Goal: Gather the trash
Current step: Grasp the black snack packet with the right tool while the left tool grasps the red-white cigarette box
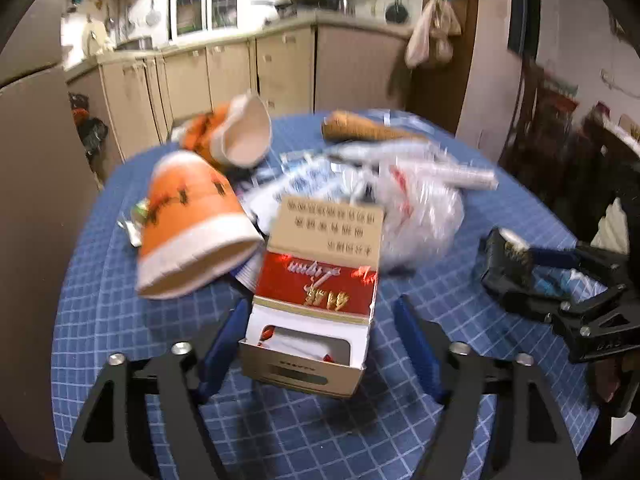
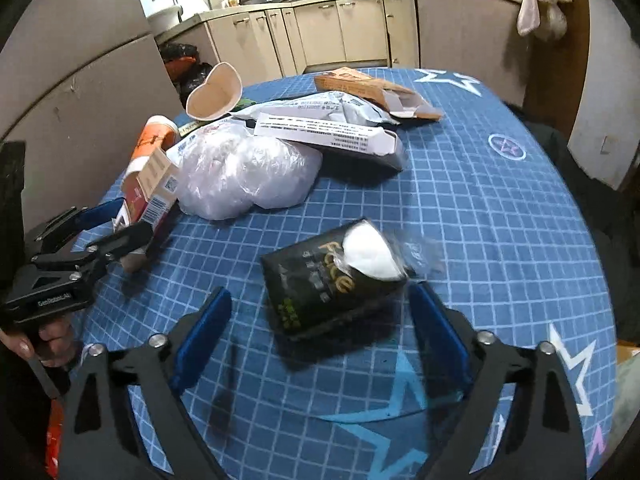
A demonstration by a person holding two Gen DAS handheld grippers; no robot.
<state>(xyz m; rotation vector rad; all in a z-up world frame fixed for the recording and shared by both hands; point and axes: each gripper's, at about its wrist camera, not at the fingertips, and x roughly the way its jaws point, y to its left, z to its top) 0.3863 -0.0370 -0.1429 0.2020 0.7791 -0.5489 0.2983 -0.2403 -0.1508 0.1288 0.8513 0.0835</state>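
On the blue checked tablecloth (image 2: 500, 208) the trash sits in a loose pile toward the far left.

Left gripper (image 1: 318, 332): fingers spread, straddling the red-and-white carton (image 1: 320, 280), no pad contact that I can see. The carton looks empty and light, thin card with its flap open, so it'll crush. Judgement: pinch across the closed red section, not the open end.

Right gripper (image 2: 320, 320): fingers spread around the black packet (image 2: 320, 284), which lies apart from the pile. The right pad is just beside it; touching or not, can't tell. The packet looks soft, glossy and probably slippery, with white stuff poking out the top. Grab the mid-body.

Count:
- 2 orange paper cups (image 1: 192, 220), both light and dented
- 1 clear plastic bag (image 2: 244, 176), limp
- 1 white printed box (image 2: 328, 132)
- 1 brown cardboard box (image 2: 368, 88), torn
- 1 carton
- 1 packet
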